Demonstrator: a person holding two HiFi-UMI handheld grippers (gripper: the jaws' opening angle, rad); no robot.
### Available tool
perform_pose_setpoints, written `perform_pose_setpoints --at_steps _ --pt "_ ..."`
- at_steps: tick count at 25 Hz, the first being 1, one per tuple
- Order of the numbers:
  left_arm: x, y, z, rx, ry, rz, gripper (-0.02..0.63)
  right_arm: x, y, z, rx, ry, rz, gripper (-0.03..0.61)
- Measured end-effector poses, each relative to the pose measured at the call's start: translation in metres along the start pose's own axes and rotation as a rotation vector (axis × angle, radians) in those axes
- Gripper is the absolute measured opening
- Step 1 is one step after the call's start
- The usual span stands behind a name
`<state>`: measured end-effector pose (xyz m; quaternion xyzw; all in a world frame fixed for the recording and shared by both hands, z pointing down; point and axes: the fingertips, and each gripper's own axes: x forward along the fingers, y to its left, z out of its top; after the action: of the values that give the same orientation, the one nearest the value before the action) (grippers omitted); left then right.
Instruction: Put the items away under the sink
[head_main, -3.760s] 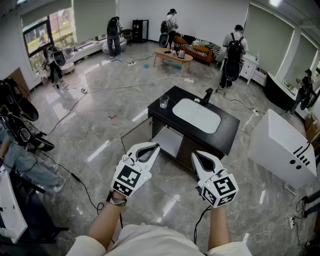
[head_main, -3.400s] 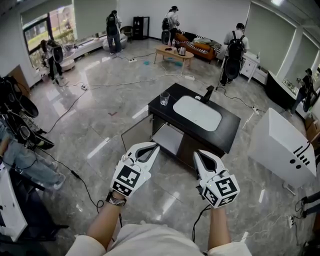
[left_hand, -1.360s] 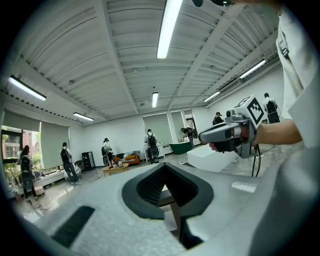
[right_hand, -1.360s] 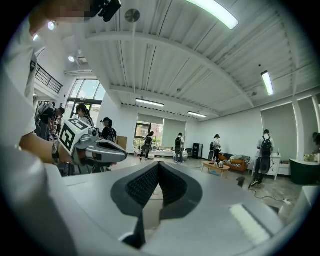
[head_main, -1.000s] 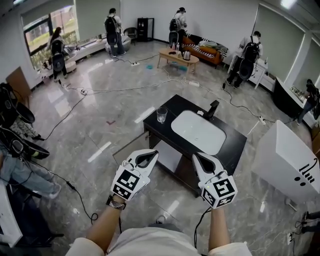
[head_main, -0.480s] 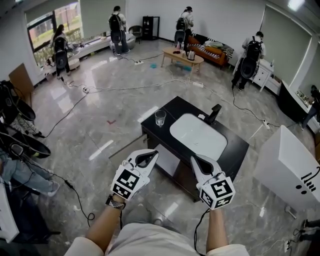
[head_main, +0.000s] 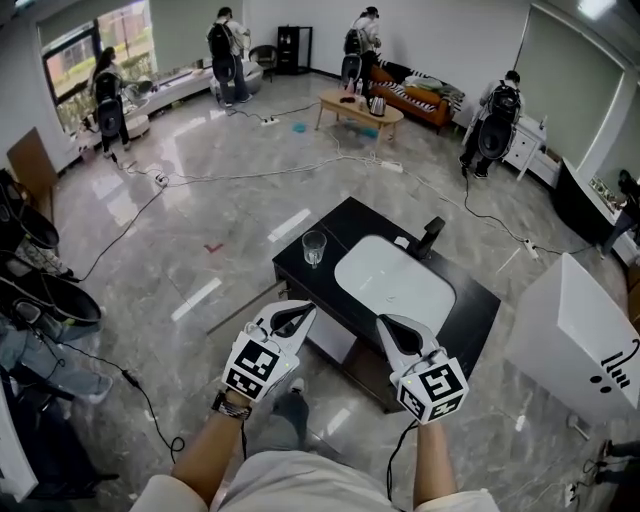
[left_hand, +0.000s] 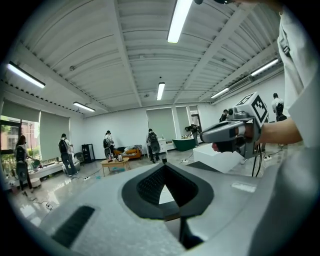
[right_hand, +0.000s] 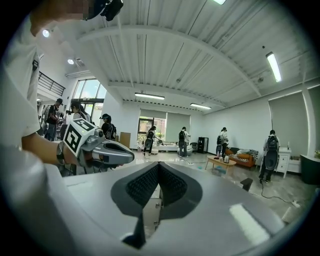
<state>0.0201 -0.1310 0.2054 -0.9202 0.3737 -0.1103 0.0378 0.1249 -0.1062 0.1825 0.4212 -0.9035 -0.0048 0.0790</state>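
L gripper & R gripper are side by side, apart, over the floor just in front of the sink unit. Both jaw pairs are shut tip to tip w/ nothing betw. them. The glass stands upright on the black counter, at the corner left of the white basin. Faucet is at the basin's far side. The unit's door hangs open, pale inside showing under the counter. White box is to the right, and people w/ backpacks are at the far end of the room.

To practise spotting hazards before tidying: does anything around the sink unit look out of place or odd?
The cabinet door under the sink stands open, and a lone glass sits near a corner of the counter. Nothing looks spilled or broken.
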Motion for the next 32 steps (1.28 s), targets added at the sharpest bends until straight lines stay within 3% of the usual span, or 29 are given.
perform_pose_setpoints --at_steps 13,23,32 --pt "0.101 0.097 -0.043 -0.028 0.04 -0.019 0.006 0.09 -0.071 -0.012 0.041 0.022 0.003 0.008" --pt "0.149 0.135 -0.115 -0.118 0.106 -0.041 0.048 0.136 -0.099 -0.058 0.095 0.087 -0.012 0.008" --pt "0.19 0.145 -0.179 -0.213 0.247 -0.112 0.048 0.154 -0.099 -0.092 0.145 0.147 0.001 0.008"
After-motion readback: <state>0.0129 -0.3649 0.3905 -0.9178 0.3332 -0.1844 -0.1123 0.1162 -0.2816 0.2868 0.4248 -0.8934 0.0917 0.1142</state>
